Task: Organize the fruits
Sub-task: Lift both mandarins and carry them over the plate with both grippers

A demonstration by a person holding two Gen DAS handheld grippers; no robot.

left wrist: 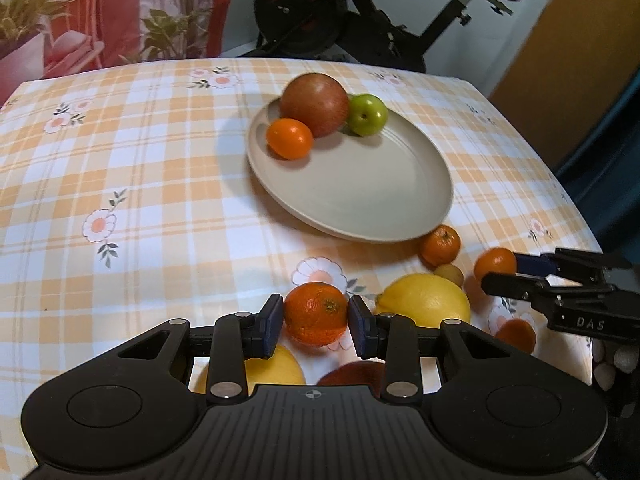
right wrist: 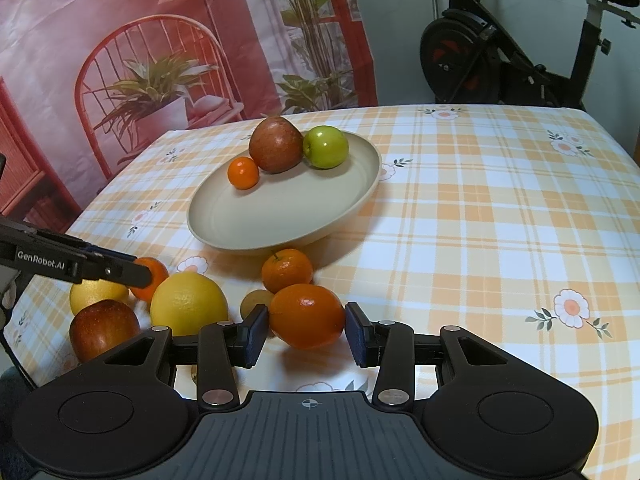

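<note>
A beige plate (left wrist: 360,192) (right wrist: 280,216) holds a red apple (left wrist: 314,104) (right wrist: 276,144), a green apple (left wrist: 367,114) (right wrist: 325,147) and a small orange (left wrist: 289,138) (right wrist: 243,173). My left gripper (left wrist: 316,322) is shut on a tangerine (left wrist: 316,312), which also shows in the right wrist view (right wrist: 154,276). My right gripper (right wrist: 306,328) is shut on an orange (right wrist: 306,316) that shows small in the left wrist view (left wrist: 495,264). Around them lie two lemons (right wrist: 188,304) (right wrist: 98,292), a red apple (right wrist: 104,328), another tangerine (right wrist: 287,270) and a small yellowish fruit (right wrist: 256,300).
The table has an orange-checked flowered cloth (right wrist: 480,220). An exercise bike (right wrist: 520,52) stands behind the table, and a printed curtain (right wrist: 160,40) hangs at the far left. The table's right edge (left wrist: 568,184) is near the right gripper.
</note>
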